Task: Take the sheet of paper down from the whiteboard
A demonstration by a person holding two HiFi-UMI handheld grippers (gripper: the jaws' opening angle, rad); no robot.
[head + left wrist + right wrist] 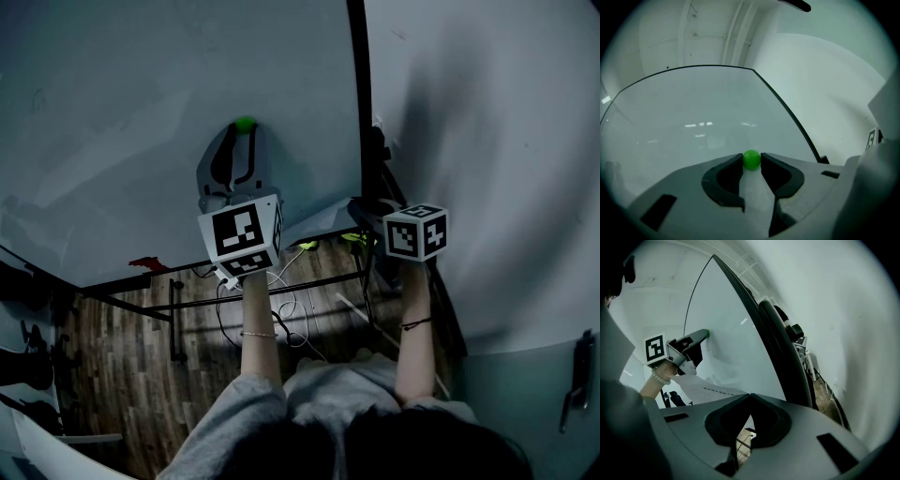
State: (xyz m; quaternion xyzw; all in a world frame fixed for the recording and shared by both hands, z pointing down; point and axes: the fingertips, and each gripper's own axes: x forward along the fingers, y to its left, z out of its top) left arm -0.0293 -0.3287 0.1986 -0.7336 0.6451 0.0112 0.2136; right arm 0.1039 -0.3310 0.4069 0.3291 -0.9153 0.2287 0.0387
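The whiteboard (141, 112) fills the upper left of the head view. A green ball magnet (245, 123) sits on it, and my left gripper (245, 128) is shut on that magnet. In the left gripper view the magnet (751, 159) is pinched between the jaw tips, with a white strip of the paper (757, 197) below it. The sheet of paper (712, 389), printed with lines of text, hangs from under the magnet and bulges away from the board. My right gripper (750, 395) is shut on its lower edge. In the head view the sheet (314, 223) spans between the two grippers.
The board's black frame edge (359, 94) runs vertically between the grippers, with a pale wall (487, 141) to its right. Below are the stand's black bars (173, 319), loose cables (291, 300) on a wooden floor, and a small red object (147, 263).
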